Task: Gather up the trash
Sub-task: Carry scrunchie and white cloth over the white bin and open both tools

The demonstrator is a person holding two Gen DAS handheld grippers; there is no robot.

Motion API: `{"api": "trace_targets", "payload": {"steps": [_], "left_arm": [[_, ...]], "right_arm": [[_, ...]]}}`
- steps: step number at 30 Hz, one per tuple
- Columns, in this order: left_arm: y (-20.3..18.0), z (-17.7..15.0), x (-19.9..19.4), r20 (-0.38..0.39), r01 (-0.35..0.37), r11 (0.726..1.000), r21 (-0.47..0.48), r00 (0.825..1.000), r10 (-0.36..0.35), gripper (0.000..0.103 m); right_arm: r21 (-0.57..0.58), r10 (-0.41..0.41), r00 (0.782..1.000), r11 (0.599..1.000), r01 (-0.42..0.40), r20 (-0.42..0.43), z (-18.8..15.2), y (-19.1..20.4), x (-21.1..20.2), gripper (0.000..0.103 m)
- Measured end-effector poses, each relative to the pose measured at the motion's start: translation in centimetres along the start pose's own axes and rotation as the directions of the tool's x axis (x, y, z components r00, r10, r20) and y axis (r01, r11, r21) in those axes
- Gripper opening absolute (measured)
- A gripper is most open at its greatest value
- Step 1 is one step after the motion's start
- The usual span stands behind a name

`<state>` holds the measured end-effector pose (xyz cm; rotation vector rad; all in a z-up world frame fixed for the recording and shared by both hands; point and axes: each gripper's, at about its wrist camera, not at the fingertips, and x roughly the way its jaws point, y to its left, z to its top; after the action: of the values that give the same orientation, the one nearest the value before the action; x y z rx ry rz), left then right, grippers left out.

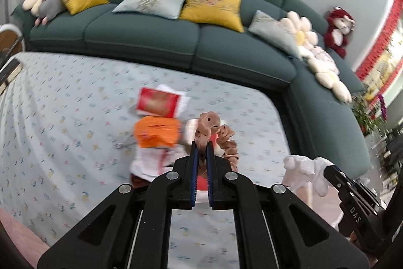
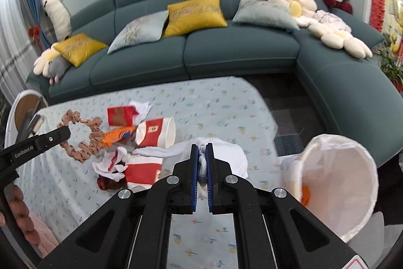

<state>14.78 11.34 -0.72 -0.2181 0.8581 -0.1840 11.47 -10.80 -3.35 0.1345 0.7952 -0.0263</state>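
My left gripper (image 1: pixel 202 146) is shut on a tan spotted scrunchie-like band (image 1: pixel 209 124) and holds it above the table; the band also shows in the right wrist view (image 2: pixel 83 140). My right gripper (image 2: pixel 201 149) is shut on a white crumpled tissue (image 2: pixel 221 150), lifted over the table near the bin. A litter pile lies on the flowered tablecloth (image 2: pixel 226 105): a red packet (image 2: pixel 119 115), an orange wrapper (image 2: pixel 118 135), a red-and-white paper cup (image 2: pixel 156 131) on its side, and more red-white scraps (image 2: pixel 141 169). A white-lined trash bin (image 2: pixel 337 183) leans at the right.
A teal corner sofa (image 2: pixel 239 52) with yellow and grey cushions, flower pillows and plush toys stands behind the table. A round side table (image 2: pixel 25 105) sits at the left. Dark floor (image 2: pixel 284 102) shows between table and sofa. A plant (image 1: pixel 367 112) stands at the right.
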Motion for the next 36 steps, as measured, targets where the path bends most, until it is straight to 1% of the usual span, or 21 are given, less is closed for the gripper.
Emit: {"api": "trace_targets", "payload": {"steps": [5,9,15,20,29,36], "left_arm": [[-4.9,-0.6,-1.1,0.011,0.048,0.997,0.066,0.999,-0.049,0.006],[-9.0,-1.4,-1.6,0.004,0.091,0.989,0.118,0.996,-0.092,0.006],[-15.1,-3.2,-1.6,-0.023,0.154,0.968,0.199,0.988,-0.152,0.006],[-20.1,-4.9,-1.3,-0.065,0.213,0.941,0.262,0.977,-0.203,0.006],[-26.4,-7.3,-0.1,-0.136,0.288,0.898,0.334,0.957,-0.256,0.006],[-29.4,-8.6,1.0,-0.181,0.318,0.879,0.356,0.946,-0.270,0.007]], "right_arm": [[0.036,-0.024,0.999,0.999,0.023,0.041,-0.2,-3.2,-2.7,0.006],[0.067,-0.054,0.996,0.996,0.049,0.065,-0.9,-6.1,-4.7,0.006],[0.121,-0.099,0.991,0.989,0.088,0.085,-2.0,-10.6,-7.2,0.006],[0.165,-0.132,0.987,0.979,0.116,0.089,-3.1,-14.0,-8.4,0.006],[0.239,-0.184,0.980,0.958,0.161,0.077,-5.2,-19.0,-9.5,0.006],[0.272,-0.198,0.978,0.947,0.174,0.066,-5.8,-21.3,-9.2,0.006]]}}
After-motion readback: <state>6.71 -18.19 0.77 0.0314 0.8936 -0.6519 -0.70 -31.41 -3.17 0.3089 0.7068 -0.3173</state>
